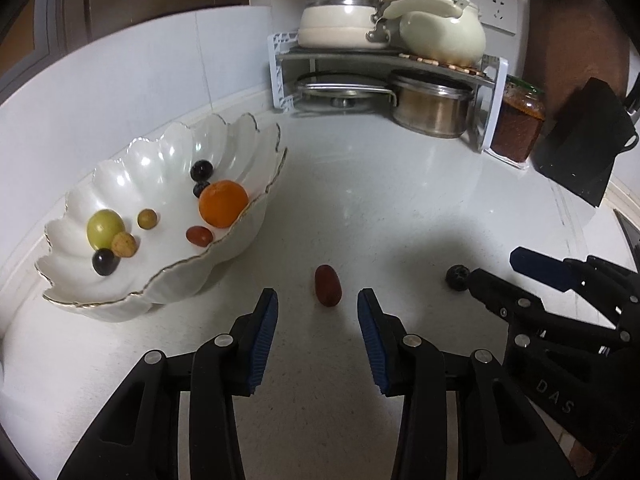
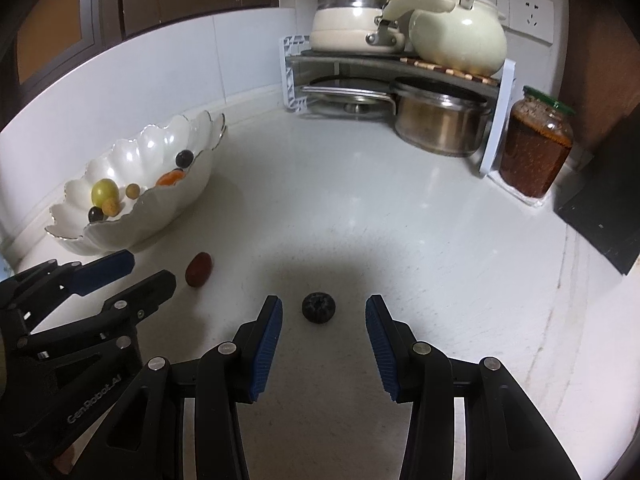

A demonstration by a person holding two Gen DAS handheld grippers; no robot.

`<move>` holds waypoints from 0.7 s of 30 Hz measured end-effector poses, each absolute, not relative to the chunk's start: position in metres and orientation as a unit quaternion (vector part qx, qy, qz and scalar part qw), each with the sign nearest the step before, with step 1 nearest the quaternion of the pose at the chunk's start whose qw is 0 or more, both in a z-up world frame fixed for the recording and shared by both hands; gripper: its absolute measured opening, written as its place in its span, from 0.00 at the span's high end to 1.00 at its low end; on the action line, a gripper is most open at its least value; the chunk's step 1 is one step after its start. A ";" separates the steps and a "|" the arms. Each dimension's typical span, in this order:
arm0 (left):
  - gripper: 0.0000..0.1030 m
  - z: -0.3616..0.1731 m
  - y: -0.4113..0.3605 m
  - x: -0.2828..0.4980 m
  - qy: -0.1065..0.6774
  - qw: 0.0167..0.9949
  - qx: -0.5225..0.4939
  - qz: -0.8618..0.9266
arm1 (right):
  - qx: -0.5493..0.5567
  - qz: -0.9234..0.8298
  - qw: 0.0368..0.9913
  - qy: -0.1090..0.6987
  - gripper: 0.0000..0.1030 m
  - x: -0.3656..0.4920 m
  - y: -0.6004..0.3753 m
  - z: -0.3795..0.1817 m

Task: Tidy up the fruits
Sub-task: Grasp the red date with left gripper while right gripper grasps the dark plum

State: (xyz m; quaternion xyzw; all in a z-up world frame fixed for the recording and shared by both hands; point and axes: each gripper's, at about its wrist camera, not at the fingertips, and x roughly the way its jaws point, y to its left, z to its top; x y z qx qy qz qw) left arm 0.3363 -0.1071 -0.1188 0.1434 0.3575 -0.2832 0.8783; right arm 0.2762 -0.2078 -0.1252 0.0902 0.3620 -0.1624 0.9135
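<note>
A white scalloped bowl sits at the left on the white counter; it also shows in the right wrist view. It holds an orange, a green fruit and several small dark and brown fruits. A red date lies on the counter just ahead of my open left gripper; it also shows in the right wrist view. A dark blueberry lies between the fingertips of my open right gripper, and shows in the left wrist view too. Both grippers are empty.
A white corner rack at the back holds cream pots, a kettle and steel pans. A jar of red paste stands to its right. A black object sits at the far right. The tiled wall runs behind the bowl.
</note>
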 end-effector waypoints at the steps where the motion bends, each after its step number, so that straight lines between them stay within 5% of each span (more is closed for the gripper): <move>1: 0.62 -0.121 -0.108 0.338 0.360 0.878 0.143 -0.283 | 0.091 -0.162 0.913 0.363 0.56 0.277 -0.208 -0.127; 21: 0.68 -0.140 -0.129 0.359 0.385 0.871 0.132 -0.275 | 0.103 -0.150 0.908 0.377 0.57 0.295 -0.216 -0.145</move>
